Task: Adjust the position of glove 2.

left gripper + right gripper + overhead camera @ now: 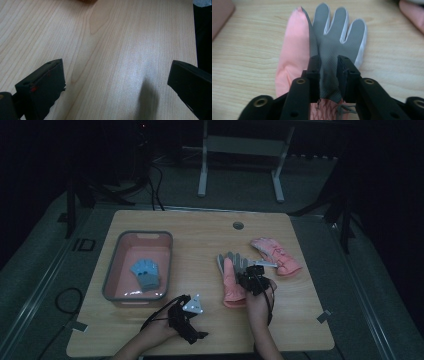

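A glove (231, 282) with a pink back and a grey palm lies right of the table's middle, fingers pointing away. In the right gripper view this glove (337, 30) lies palm up, with a pink flap folded beside the palm. My right gripper (246, 279) (328, 67) hovers low over the palm. Its jaws stand a little apart with the grey fabric showing in the gap, and the pads do not press it. My left gripper (194, 332) (116, 75) rests near the front edge, open wide over bare wood. A second pink glove (276, 255) (412, 12) lies farther right.
A pink bin with a grey rim (111, 270) (220, 12) stands on the left of the wooden table (200, 235) and holds a blue-grey glove (145, 274). A round cable hole (238, 225) sits near the far edge. Table legs and cables stand beyond.
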Tool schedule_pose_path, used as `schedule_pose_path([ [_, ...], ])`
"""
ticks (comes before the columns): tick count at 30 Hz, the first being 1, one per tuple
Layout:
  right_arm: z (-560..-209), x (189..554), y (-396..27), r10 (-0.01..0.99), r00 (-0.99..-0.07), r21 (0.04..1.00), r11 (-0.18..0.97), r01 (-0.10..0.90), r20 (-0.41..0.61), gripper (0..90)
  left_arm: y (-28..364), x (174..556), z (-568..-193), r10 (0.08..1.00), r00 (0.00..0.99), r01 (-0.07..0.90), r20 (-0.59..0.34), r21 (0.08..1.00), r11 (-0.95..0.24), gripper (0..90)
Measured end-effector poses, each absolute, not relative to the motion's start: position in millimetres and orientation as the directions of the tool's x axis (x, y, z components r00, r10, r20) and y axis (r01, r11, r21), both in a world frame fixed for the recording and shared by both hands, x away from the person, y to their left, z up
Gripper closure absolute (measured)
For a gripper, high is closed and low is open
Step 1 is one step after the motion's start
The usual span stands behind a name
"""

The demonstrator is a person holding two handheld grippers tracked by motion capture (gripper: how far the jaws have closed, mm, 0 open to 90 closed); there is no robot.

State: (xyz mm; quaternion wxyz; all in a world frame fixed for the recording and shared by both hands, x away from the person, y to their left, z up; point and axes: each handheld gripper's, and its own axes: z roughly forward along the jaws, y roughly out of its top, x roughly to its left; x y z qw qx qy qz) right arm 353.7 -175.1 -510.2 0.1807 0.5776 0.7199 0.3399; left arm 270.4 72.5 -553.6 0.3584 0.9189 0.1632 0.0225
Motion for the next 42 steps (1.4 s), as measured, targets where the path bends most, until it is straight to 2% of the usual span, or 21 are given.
schedule_pose_path([
  [8,-497,355,-199,0.923,-0.364,0.726,0.165,0.667,0.125,67.1,72,270,-554,0.316,0.946,0.284,-0.076,0.666,-0.69,1.3],
  [11,-493,360,-212,0.873,-0.476,0.727,0.257,0.637,0.109,66.6,72,270,-555,0.325,0.942,0.291,-0.077,0.667,-0.685,1.4],
  [14,-491,363,-224,0.857,-0.506,0.732,0.28,0.621,0.102,66.6,73,271,-555,0.326,0.942,0.291,-0.077,0.668,-0.685,1.4],
  [20,-483,369,-253,0.836,-0.544,0.747,0.318,0.584,0.07,62.5,72,270,-555,0.32,0.945,0.283,-0.07,0.667,-0.689,1.4],
  [27,-473,378,-281,0.834,-0.551,0.756,0.344,0.556,0.027,62.3,72,270,-555,0.315,0.947,0.275,-0.062,0.665,-0.694,1.3],
  [28,-467,387,-298,0.838,-0.546,0.763,0.342,0.548,0.017,61.4,72,270,-555,0.315,0.947,0.275,-0.063,0.666,-0.693,1.4],
  [33,-459,406,-321,0.851,-0.524,0.759,0.346,0.551,-0.007,60.7,72,269,-555,0.318,0.946,0.277,-0.062,0.666,-0.693,1.4],
  [42,-462,443,-337,0.834,-0.552,0.752,0.354,0.556,0.016,57.0,73,269,-555,0.32,0.945,0.278,-0.063,0.667,-0.691,1.4],
])
